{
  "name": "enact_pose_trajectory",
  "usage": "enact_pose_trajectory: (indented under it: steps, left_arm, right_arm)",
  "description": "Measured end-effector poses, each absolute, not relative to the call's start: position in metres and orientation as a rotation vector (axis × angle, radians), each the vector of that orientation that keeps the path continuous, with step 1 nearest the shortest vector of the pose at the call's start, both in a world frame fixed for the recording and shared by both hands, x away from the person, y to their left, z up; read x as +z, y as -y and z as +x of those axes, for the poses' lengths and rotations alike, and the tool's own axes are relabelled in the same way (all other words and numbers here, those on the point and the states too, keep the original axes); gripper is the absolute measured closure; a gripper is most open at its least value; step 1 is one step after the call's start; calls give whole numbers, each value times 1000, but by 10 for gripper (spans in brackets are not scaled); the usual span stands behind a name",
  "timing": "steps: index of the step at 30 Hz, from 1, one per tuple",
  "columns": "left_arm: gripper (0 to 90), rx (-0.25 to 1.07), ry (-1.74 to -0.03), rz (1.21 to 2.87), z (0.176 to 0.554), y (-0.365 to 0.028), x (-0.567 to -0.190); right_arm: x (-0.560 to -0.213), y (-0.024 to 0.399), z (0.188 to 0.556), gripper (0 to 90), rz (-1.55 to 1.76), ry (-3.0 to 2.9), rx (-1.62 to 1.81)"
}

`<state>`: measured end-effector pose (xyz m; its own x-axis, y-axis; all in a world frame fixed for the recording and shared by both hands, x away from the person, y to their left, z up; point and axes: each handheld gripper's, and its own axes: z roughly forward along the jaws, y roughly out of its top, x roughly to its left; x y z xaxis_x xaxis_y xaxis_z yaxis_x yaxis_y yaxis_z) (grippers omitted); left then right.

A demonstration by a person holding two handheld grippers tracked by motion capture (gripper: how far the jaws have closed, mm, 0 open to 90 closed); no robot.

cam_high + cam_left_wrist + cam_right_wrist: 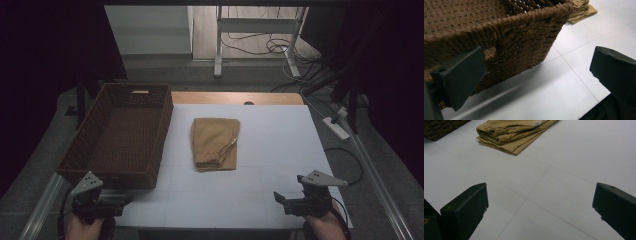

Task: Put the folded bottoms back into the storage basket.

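Looking across the white, faintly gridded counter (280,150), we judge the work in hand to be the folded tan cloth garment (215,143), which lies flat near the middle of the counter, just beside the large dark-brown woven wicker basket (150,170) at the left and apart from it.

We expect the garment to be light, soft and limp, not fragile and not slippery; lifted from one corner it would likely sag and unfold. We would take hold at the thick folded edge, where the gathered layers stack up in the right gripper view (506,135), pinching all the layers together, ideally one gripper at each end of that edge.

It looks like a neat upright rectangle of mustard-tan fabric, several layers deep, with a puckered band that may be an elastic waist, though the light is too dim to be sure, and a small pale label (537,123) near its far end.

Our left gripper (102,202) hovers by the basket's near corner, its fingers (461,75) spread wide and empty; our right gripper (290,198) waits over bare counter, fingers (466,210) likewise released.
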<state>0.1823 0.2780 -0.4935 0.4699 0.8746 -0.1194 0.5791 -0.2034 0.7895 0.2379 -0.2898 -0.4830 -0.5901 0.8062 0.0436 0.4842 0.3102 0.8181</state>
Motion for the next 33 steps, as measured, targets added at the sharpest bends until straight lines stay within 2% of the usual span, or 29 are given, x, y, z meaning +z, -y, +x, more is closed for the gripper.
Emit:
enact_pose_trajectory:
  steps: [12,33]
  left_arm:
    - [0,450,-1190,1925,182,-273,-493]
    - [0,332,-1053,1969,187,-246,-492]
  right_arm:
    - [-483,289,238,11,1140,-2228,1171]
    - [-483,288,238,11,1133,-2234,1163]
